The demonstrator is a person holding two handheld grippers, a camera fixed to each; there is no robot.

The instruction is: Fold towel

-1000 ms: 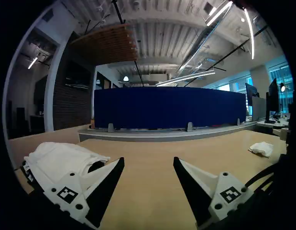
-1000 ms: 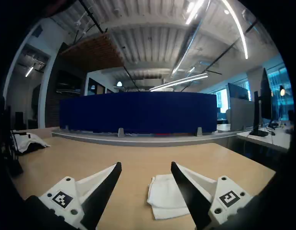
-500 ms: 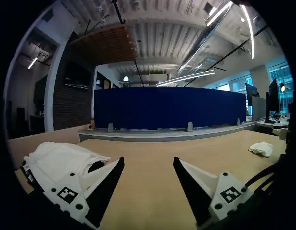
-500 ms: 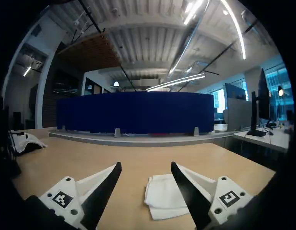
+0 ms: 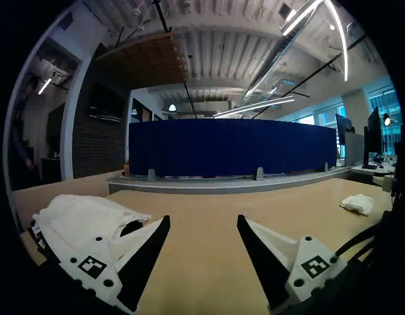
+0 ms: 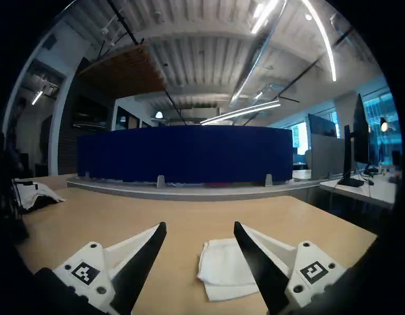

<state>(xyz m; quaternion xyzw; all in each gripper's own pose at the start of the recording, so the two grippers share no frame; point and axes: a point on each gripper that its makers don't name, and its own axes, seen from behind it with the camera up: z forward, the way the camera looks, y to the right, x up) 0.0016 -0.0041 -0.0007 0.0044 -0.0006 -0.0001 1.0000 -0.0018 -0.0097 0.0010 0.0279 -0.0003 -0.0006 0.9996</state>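
White folded cloth towel (image 6: 219,262) lies on tan wooden table (image 6: 192,215), just ahead of right gripper (image 6: 199,226), partly behind its right finger; jaws spread, empty. Left gripper (image 5: 203,217) also spread, well apart from it

A pale wooden desk (image 5: 213,210) runs to a dark blue partition (image 5: 228,147). Long strip lights (image 5: 255,106) hang under a ribbed ceiling (image 5: 228,52), with windows (image 5: 386,100) at far right.

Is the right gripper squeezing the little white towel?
No, the right gripper stands open, and the towel lies loose on the table.
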